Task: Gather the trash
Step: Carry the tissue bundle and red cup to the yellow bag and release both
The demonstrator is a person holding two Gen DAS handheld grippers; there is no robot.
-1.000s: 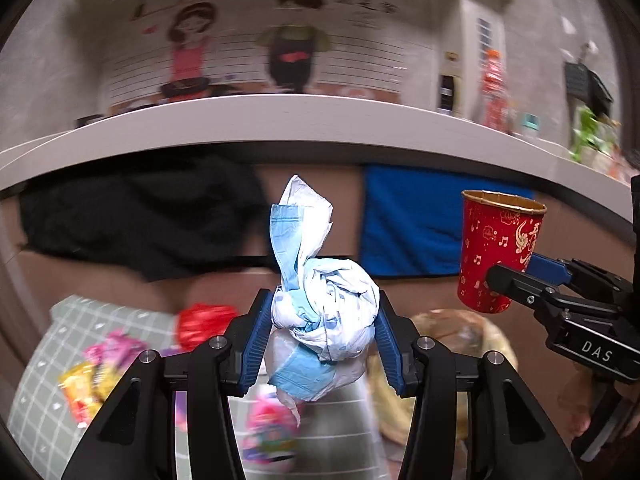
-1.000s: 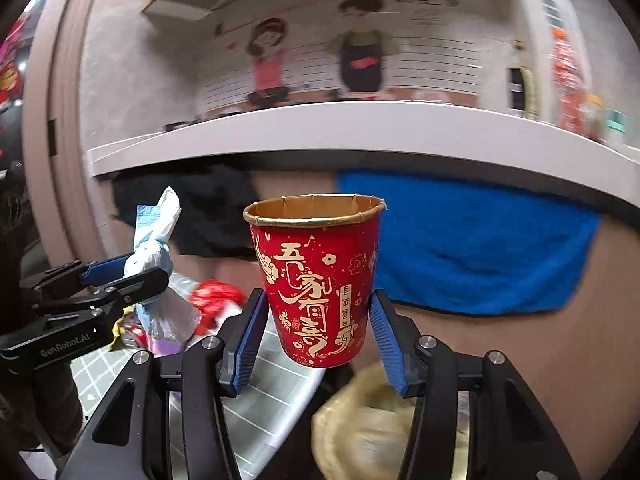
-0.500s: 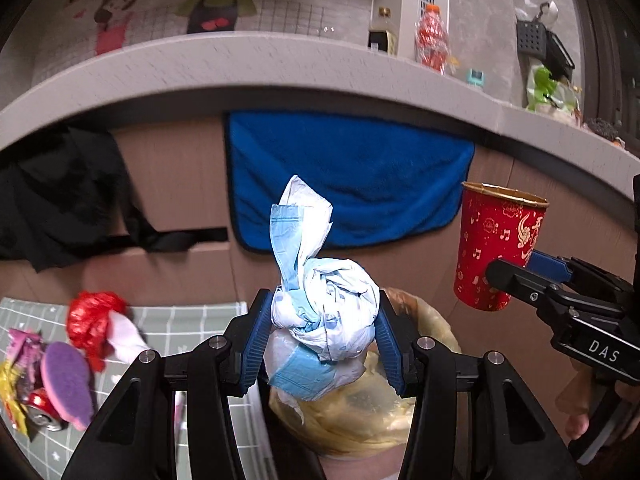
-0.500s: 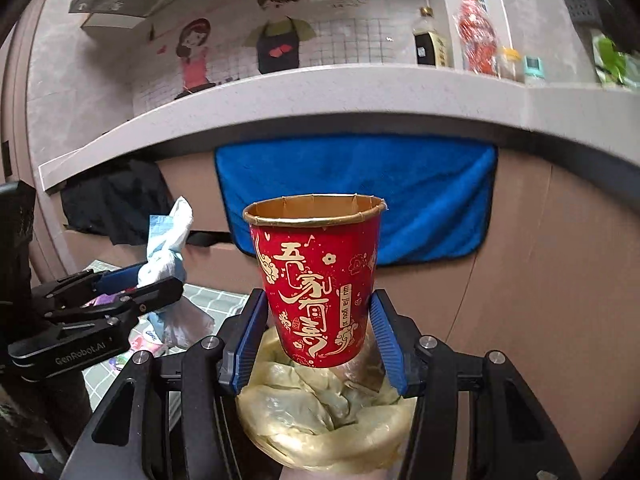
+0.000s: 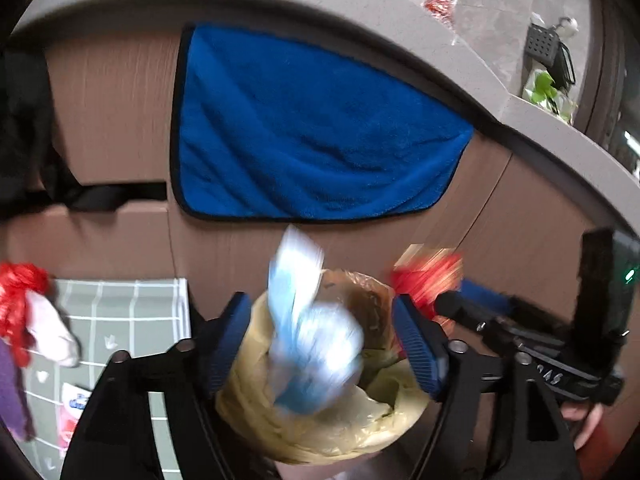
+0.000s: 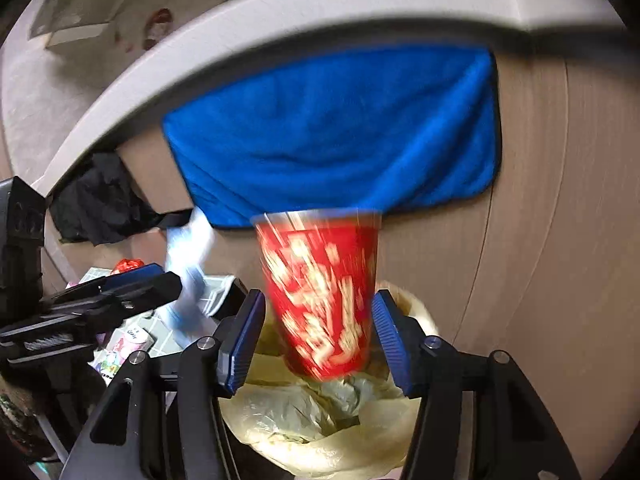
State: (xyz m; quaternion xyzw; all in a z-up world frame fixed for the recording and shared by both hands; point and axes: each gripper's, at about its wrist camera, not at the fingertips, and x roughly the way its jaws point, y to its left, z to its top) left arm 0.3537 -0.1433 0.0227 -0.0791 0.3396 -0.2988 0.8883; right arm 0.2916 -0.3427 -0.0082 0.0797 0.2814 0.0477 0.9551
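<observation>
Both jaws spread wide, gripping nothing — left gripper [image 5: 322,344] has blurred tissue wad [image 5: 312,356] loose between its pads over the bin bag [image 5: 320,432]; right gripper [image 6: 318,340] likewise with red cup [image 6: 320,296]. Risk: cup clips bag rim, tips out — wad drifts toward mat [image 5: 120,320]

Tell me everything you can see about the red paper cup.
The red paper cup is a tapered cup with gold printed patterns and a gold rim, heavily motion-blurred. It is upright, mouth up, between the right gripper's blue pads with a gap on each side, so it looks released. Its base is just above the yellow-lined trash bin. A blue towel hangs behind it.
</observation>
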